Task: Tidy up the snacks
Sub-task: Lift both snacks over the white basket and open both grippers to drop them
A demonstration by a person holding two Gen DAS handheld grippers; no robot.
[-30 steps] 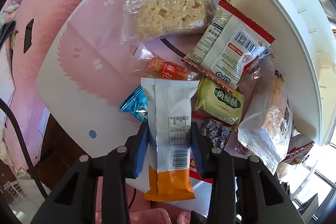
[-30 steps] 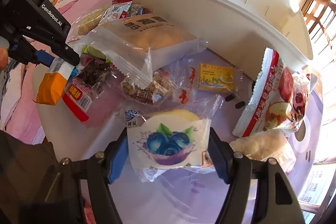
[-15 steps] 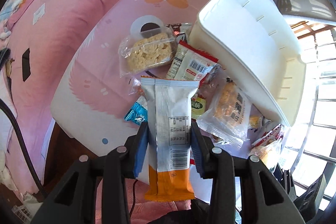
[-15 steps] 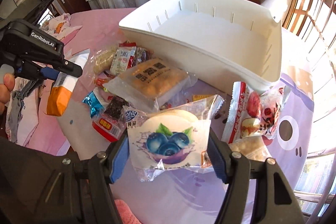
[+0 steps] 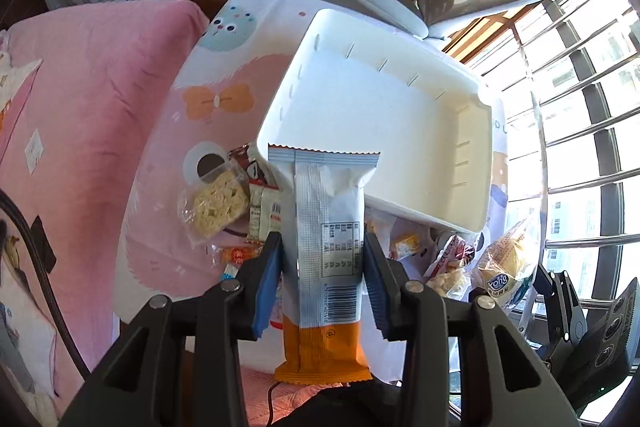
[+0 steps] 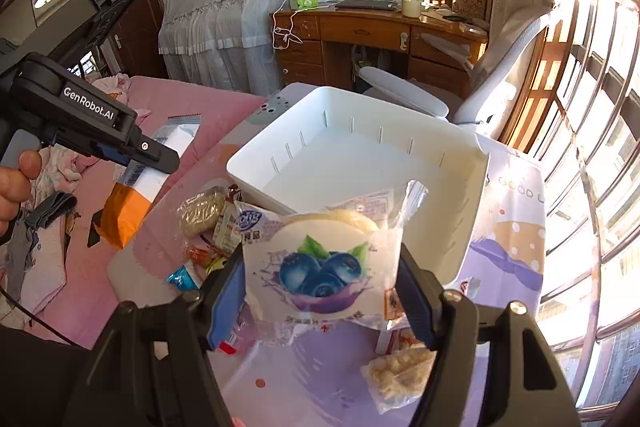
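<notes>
Compared with a second ago, both of my grippers have come up well above the table: the snack pile that filled the lower half of each view now sits small beneath me, and the room's desk and chair have come into the upper part of both frames. The grips themselves match what I had before.

My left gripper (image 5: 322,267) is clamped on the white-and-orange wrapper (image 5: 324,247), blue pads pressed against its two long edges, orange end toward the bottom of the frame and the serrated end up near the middle, overlapping the near corner of the white bin (image 5: 472,163). In the right wrist view that same gripper (image 6: 156,157) shows at the left edge, a hand (image 6: 14,187) on its handle.

My right gripper (image 6: 320,291) is closed on the blueberry bun packet (image 6: 320,267), held in the lower centre of the frame in front of the bin's near wall.

The bin (image 6: 452,227) holds nothing I can see; its floor is bare white. Every other snack lies outside it on the patterned table (image 5: 168,155): the clear pack of noodle cake (image 5: 214,205) at left centre, a puffed-snack bag (image 6: 400,375) at lower right.
</notes>
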